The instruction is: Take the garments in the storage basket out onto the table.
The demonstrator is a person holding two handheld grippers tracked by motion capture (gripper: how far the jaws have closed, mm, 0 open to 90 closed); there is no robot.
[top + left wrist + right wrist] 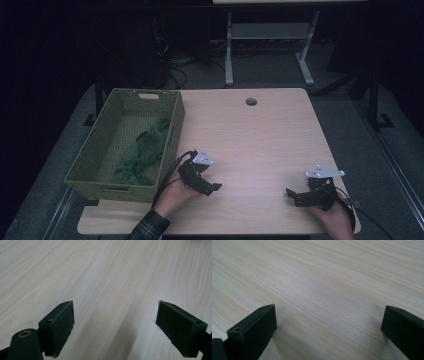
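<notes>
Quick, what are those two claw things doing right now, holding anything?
Left gripper: open, holding nothing, over bare table.
Right gripper: open, holding nothing.

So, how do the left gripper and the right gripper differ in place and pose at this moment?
The left gripper sits near the green basket, which holds a green cloth; the right gripper sits far from the basket, near the table's right edge. The left gripper's jaws point right, while the right gripper's jaws point left, so they face each other. Both are open, hold nothing, and stay low over bare wood.

One basket (107,182), one green cloth (142,152), two tongs, one table (260,135).
</notes>
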